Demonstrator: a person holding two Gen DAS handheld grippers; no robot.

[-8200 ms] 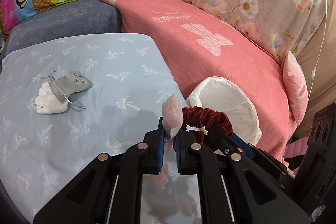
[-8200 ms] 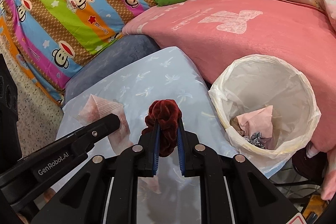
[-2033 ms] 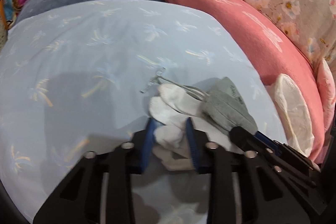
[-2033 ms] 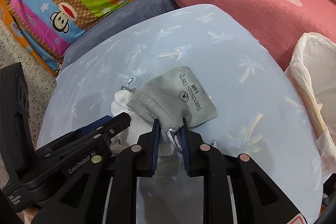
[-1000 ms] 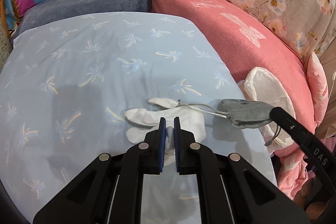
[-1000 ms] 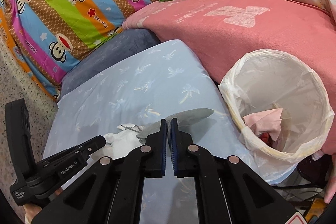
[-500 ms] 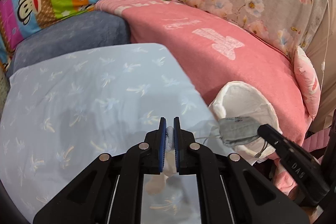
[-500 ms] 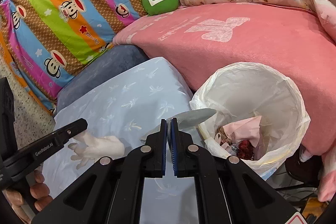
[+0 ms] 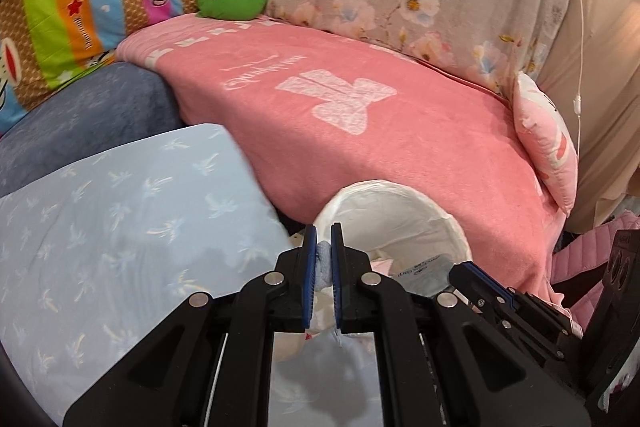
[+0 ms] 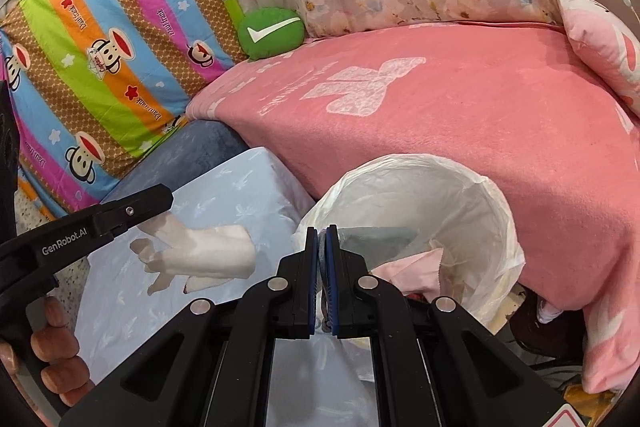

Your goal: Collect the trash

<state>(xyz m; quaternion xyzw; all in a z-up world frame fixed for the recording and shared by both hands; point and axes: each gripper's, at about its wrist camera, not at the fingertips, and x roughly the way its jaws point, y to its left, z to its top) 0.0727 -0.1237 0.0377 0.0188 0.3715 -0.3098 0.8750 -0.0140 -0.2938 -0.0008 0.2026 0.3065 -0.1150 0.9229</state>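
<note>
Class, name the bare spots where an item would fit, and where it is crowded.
Free: the pale blue palm-print cushion beside the white-lined bin, and the pink blanket behind it. Crowded: the bin mouth, where both grippers meet.

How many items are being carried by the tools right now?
2. The left tool grips a white glove over the blue cover; the right tool grips a grey pouch above the bin.

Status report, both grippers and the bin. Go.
Left gripper shut on white glove, short of bin. Right gripper shut on grey pouch, over bin mouth. Nothing blocking.
</note>
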